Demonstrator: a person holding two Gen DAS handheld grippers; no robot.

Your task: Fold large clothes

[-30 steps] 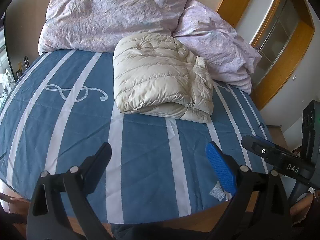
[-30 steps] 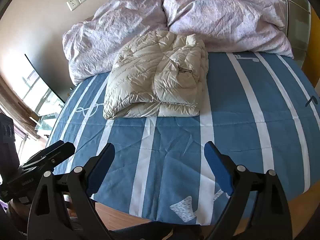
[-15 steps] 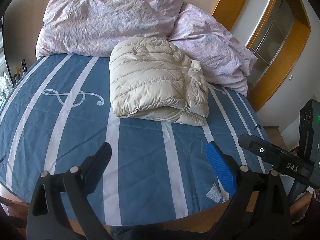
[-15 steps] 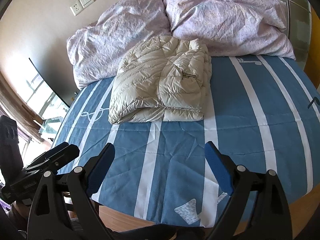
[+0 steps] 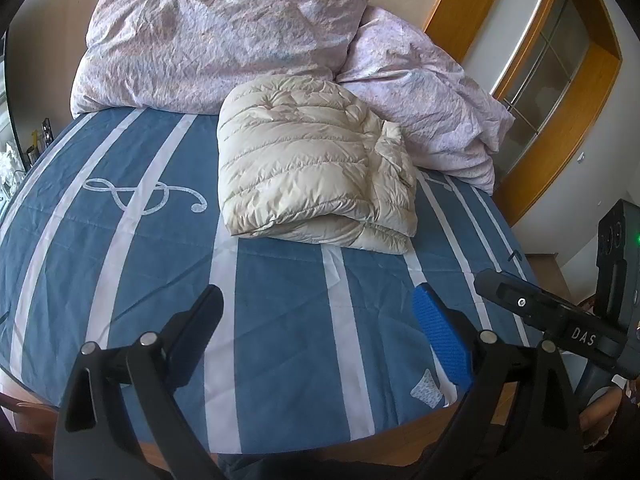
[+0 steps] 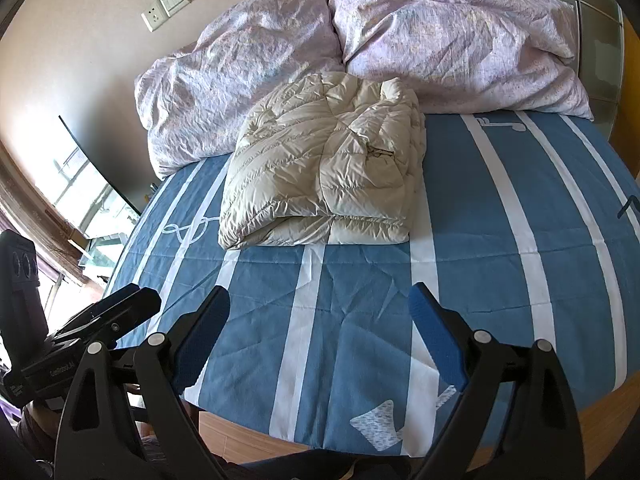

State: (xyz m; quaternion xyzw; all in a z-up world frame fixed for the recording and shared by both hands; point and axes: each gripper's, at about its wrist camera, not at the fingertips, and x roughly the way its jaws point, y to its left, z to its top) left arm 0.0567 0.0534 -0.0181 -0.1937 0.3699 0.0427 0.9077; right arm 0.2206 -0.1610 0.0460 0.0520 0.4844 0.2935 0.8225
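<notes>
A cream puffer jacket (image 5: 312, 168) lies folded into a thick bundle on the blue striped bed cover (image 5: 280, 300), its far edge against the pillows. It also shows in the right wrist view (image 6: 328, 168). My left gripper (image 5: 320, 320) is open and empty, held above the near part of the bed, well short of the jacket. My right gripper (image 6: 320, 320) is open and empty too, also back near the bed's front edge. Each gripper shows at the edge of the other's view.
Two crumpled lilac pillows (image 5: 224, 36) (image 6: 452, 36) lie at the head of the bed behind the jacket. A wooden-framed glass door (image 5: 560, 60) stands at the right. A window (image 6: 80, 192) is at the left. The bed's wooden front edge (image 6: 600, 412) is close below.
Both grippers have drawn back and risen a little from the jacket, which now looks farther away. The jacket stays folded and unmoved. Both grippers stay open.
</notes>
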